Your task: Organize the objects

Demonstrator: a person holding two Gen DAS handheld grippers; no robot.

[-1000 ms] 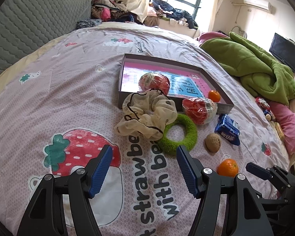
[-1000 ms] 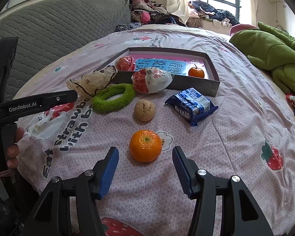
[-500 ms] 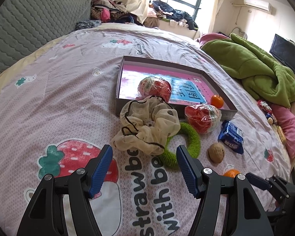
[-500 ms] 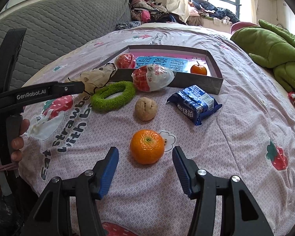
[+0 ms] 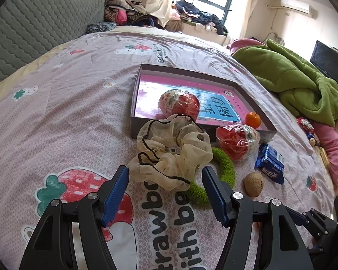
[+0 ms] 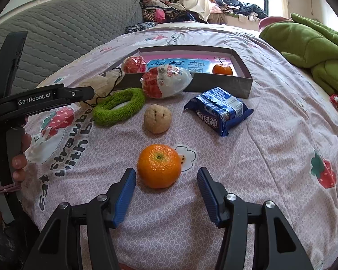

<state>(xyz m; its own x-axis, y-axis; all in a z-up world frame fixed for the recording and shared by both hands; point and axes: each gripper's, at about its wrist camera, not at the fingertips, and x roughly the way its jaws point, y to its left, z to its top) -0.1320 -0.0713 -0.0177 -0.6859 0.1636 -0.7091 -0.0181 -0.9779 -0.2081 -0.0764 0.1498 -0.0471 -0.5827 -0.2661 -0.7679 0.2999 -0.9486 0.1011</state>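
Observation:
A shallow grey box (image 5: 254, 94) (image 6: 241, 83) lies on the bed, holding a red wrapped ball (image 5: 179, 103) and a small orange (image 5: 252, 119) (image 6: 222, 69). Just in front of my open left gripper (image 5: 165, 181) lies a cream scrunchie (image 5: 173, 150), its near edge between the fingertips, untouched. A green ring (image 5: 223, 168) (image 6: 119, 106), a second wrapped ball (image 5: 236, 138) (image 6: 166, 81), a walnut (image 5: 253, 184) (image 6: 157, 118) and a blue packet (image 5: 269, 164) (image 6: 218, 110) lie nearby. My right gripper (image 6: 166, 177) stands open around the near side of a big orange (image 6: 158, 165).
A green blanket (image 5: 293, 78) (image 6: 313, 42) and pink pillow (image 5: 333, 148) lie at the right. A grey quilted headboard (image 5: 33, 22) stands at the left. Clothes pile up by the window. A person's hand (image 6: 18, 157) holds the left gripper's handle.
My left gripper has moved forward toward the scrunchie, which now reaches between its fingertips. The right gripper has stayed over the big orange.

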